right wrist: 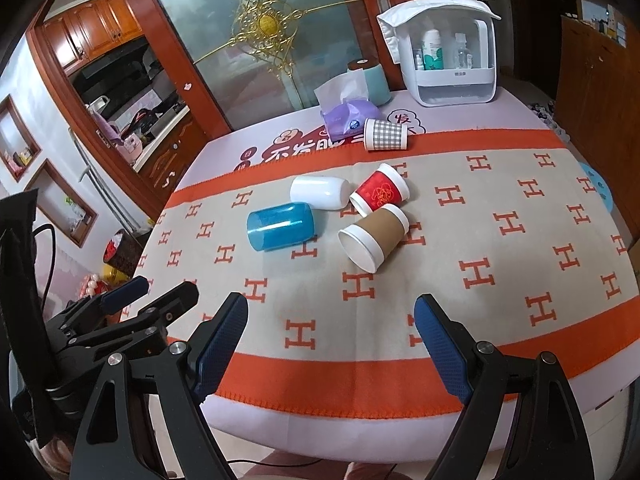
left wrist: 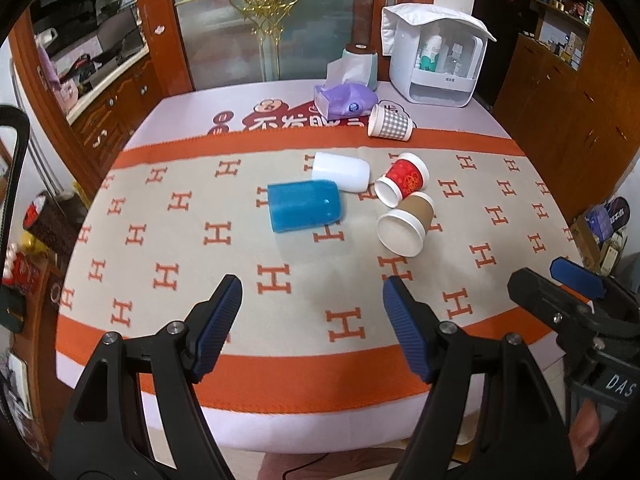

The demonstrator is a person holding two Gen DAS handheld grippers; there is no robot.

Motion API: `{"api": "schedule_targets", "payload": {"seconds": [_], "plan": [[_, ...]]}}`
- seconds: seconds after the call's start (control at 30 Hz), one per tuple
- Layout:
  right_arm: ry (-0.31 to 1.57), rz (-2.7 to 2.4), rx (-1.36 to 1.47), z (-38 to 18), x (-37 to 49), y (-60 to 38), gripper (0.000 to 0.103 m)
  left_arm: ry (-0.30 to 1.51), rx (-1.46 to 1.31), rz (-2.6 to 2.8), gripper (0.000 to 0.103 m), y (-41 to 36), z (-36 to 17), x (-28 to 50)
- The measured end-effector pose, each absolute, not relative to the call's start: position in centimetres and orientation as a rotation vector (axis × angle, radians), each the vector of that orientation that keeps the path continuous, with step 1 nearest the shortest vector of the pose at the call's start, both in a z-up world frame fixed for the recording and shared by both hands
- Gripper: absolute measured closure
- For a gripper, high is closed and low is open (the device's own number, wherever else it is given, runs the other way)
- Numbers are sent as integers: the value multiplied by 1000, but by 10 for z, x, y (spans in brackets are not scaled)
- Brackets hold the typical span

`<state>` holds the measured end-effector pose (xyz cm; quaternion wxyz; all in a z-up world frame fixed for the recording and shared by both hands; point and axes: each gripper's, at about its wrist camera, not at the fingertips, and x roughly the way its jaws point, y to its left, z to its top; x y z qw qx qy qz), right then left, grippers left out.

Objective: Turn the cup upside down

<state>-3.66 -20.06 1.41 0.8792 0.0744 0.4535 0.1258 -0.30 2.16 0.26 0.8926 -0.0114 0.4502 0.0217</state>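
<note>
Kitchen doorway with wood cabinets [right wrist: 100,24] at 10 o'clock. Glass door [right wrist: 256,40] at 12. Bench [left wrist: 168,92] wore orange-and-beige H-pattern cloth [left wrist: 160,240]. Blue cup [left wrist: 305,207], white cup [left wrist: 341,171], red cup [left wrist: 403,183], brown cup [left wrist: 405,227] lay sideways mid-cloth; checked cup [left wrist: 390,122] beyond. Storage box [left wrist: 438,60] at 1 o'clock. Left hand-held gripper [left wrist: 312,332] and right hand-held gripper [right wrist: 330,344] spread apart, empty.

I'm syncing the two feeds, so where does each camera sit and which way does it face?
Left wrist: on the left gripper at the table's near edge, facing the cups; the right gripper shows at right.
Right wrist: on the right gripper, same heading; the left gripper shows at left.
Shared: blue cup, brown cup, both lying down.
</note>
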Motion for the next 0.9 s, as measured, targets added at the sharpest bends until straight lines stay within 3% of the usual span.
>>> {"api": "schedule_targets", "payload": {"seconds": [0.53, 0.9], "plan": [[974, 188, 241, 17, 20, -164, 14, 996, 159, -127, 32, 62, 24, 69], [1079, 67, 423, -55, 88, -141, 14, 1225, 401, -442, 31, 78, -37, 177]]}}
